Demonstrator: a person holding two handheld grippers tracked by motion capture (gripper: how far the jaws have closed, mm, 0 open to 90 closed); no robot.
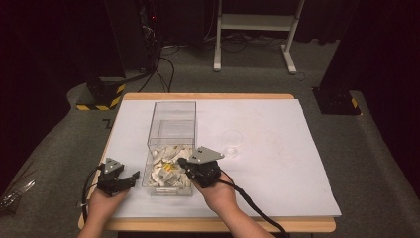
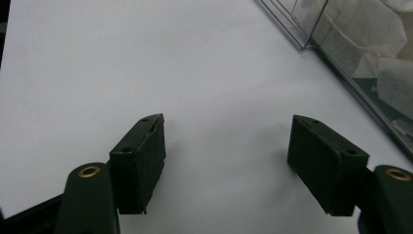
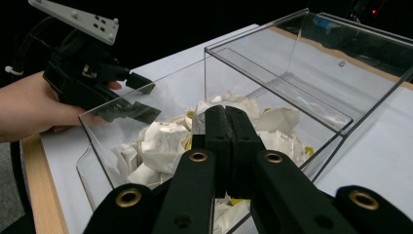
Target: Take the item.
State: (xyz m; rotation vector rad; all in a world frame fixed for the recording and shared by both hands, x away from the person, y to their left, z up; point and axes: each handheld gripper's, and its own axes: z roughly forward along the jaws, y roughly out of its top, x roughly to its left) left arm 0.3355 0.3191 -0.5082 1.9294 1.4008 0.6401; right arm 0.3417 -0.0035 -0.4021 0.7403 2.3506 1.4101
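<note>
**Mia:** What is going on here?

**Ben:** A person holds two black grabbers. The right gripper [image 1: 184,163] is over the clear plastic box [image 1: 171,130], pointing down at the crumpled white paper wads [image 1: 166,171] inside. Its jaws are squeezed tight together. I can't see anything pinched between them.

**Mia:** And the other one?

**Ben:** The left gripper [image 1: 130,179] sits just beside the box, on the white sheet covering the table [image 1: 277,158]. Its jaws are spread apart with nothing in them.

**Mia:** Where are the papers?

**Ben:** In the near part of the box, all heaped up. The far part, under the see-through cover, looks bare. There are some little yellow bits [image 1: 170,168] mixed in with the white ones.

**Mia:** How should the right grabber pick one up?

**Ben:** I think it should open its jaws first, then go down over one wad near the top of the heap. Squeeze on the fat middle of it, not a thin corner, so it won't slip. Stay away from the box walls, and lift straight up so others don't spill out.

**Mia:** How many things are there?

**Ben:** Two grippers, two hands, one box. The wads are too squashed together to count, but there are many. I can't count the yellow bits either.
</note>
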